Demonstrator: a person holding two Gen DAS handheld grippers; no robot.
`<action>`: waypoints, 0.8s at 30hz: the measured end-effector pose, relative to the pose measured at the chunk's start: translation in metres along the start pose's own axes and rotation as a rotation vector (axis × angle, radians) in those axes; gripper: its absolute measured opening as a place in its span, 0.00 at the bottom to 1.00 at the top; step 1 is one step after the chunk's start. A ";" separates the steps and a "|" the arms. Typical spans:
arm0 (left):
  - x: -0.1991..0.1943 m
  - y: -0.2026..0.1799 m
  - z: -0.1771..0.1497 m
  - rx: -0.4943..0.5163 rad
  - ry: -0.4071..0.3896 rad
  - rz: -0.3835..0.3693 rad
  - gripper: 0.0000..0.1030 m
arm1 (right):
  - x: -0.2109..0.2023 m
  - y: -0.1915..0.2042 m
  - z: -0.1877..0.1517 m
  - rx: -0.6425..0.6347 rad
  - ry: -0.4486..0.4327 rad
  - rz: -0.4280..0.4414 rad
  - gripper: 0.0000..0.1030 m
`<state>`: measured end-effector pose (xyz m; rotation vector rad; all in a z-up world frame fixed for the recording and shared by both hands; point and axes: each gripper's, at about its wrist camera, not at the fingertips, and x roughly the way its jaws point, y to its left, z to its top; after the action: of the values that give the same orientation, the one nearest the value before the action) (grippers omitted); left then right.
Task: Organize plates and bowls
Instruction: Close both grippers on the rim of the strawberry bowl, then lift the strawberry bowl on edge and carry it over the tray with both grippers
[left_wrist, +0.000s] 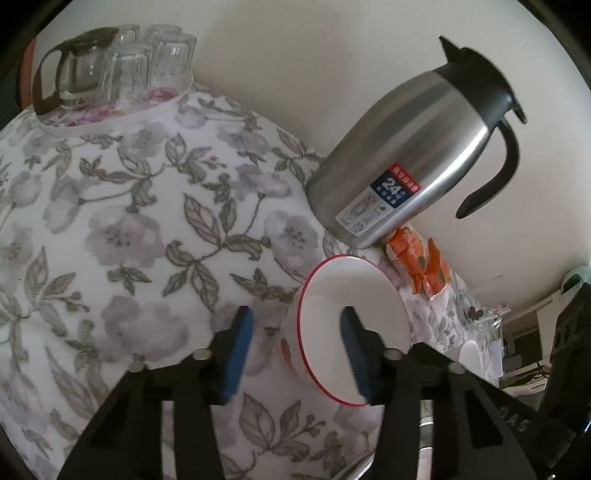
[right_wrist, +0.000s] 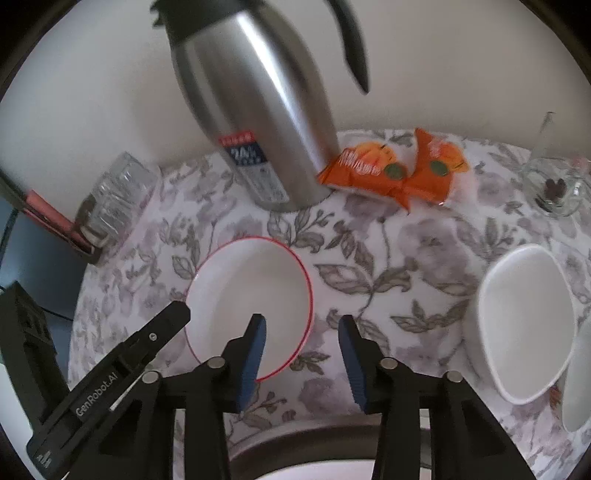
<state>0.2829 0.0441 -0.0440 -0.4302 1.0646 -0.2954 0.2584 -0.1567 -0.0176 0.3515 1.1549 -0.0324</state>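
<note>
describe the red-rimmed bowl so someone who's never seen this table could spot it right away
Start at the tall steel thermos jug standing against the wall on the floral tablecloth. Just in front of its base sits the red-rimmed bowl, with orange snack packets off to the jug's side. It is white inside with a thin red line round the lip; the other white dish nearby has a plain rim.

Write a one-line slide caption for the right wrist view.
Right gripper straddles the red-rimmed bowl's near rim, pads not yet pressing, below the steel thermos.
</note>
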 end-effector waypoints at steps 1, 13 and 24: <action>0.003 0.000 0.000 0.000 0.006 -0.002 0.38 | 0.005 0.001 0.001 -0.002 0.009 -0.008 0.33; 0.029 0.005 -0.002 0.010 0.055 -0.014 0.18 | 0.042 0.006 0.002 0.000 0.079 -0.093 0.12; 0.025 -0.001 -0.006 0.048 0.044 -0.002 0.14 | 0.037 0.009 0.003 -0.016 0.063 -0.098 0.12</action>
<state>0.2886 0.0308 -0.0654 -0.3832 1.0983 -0.3330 0.2780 -0.1433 -0.0476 0.2829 1.2338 -0.0986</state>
